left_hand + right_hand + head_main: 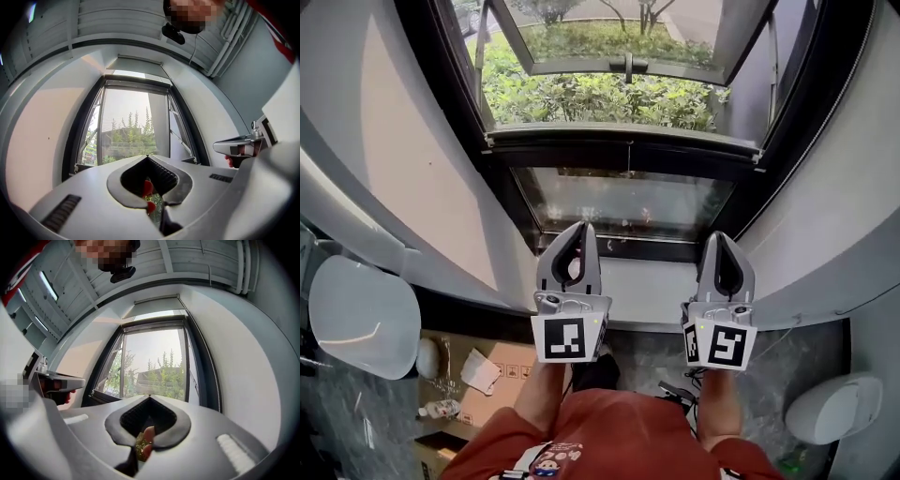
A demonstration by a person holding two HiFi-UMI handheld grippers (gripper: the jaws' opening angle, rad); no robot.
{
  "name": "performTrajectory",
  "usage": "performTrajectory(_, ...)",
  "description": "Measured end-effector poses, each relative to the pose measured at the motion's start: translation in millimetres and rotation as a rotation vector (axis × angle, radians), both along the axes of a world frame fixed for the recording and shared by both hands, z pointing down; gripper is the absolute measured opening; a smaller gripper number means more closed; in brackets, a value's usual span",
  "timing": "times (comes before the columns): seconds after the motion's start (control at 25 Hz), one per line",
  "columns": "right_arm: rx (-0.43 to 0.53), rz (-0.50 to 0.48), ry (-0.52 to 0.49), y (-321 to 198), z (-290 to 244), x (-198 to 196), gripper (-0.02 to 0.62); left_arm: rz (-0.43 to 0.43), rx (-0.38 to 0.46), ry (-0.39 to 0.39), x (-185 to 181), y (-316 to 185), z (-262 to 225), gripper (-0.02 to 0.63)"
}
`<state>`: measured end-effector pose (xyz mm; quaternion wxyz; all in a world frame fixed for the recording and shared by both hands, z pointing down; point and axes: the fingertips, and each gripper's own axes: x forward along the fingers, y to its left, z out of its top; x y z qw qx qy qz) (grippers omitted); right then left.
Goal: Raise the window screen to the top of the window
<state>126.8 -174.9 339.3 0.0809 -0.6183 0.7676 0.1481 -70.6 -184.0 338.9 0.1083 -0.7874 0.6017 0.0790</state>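
Observation:
A dark-framed window (619, 202) stands in front of me, with a grey cross bar (623, 141) across it and an opened pane (619, 42) above, green shrubs beyond. In the gripper views a pale housing (136, 60) (157, 300) sits over the window's top edge. I cannot make out the screen mesh itself. My left gripper (581, 228) (147, 157) and right gripper (719, 236) (150, 397) are side by side over the white sill (647, 286), short of the glass. Both are shut with nothing between the jaws, and neither touches the window.
White walls slope in on both sides of the window recess. Below lie a white rounded object (361, 314) at the left, a cardboard box (497, 375) with bits on it, and another white rounded object (834, 408) at the right. A person's red sleeves show at the bottom.

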Motion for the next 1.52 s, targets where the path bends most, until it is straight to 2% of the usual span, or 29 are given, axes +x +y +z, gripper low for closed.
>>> performTrajectory(0.32, -0.010, 0.025, 0.020, -66, -6, -32, 0.009, 0.029, -0.016, 0.013, -30, -70, -2, 0.005)
performTrajectory(0.6, -0.015, 0.045, 0.045, -98, -8, -46, 0.009, 0.044, -0.011, 0.022, -42, -109, -3, 0.005)
performTrajectory(1.16, -0.015, 0.025, 0.038, -154, -3, -28, 0.009, 0.021, -0.013, -0.018, -24, -160, -5, 0.005)
performTrajectory(1.36, -0.035, -0.004, 0.096, -168, 4, -33, 0.011, 0.010, -0.009, -0.101, -21, -170, -1, 0.006)
performTrajectory(1.52, -0.047, -0.047, 0.180, -173, 13, -40, 0.011, 0.017, -0.028, -0.266, -11, -177, 10, 0.009)
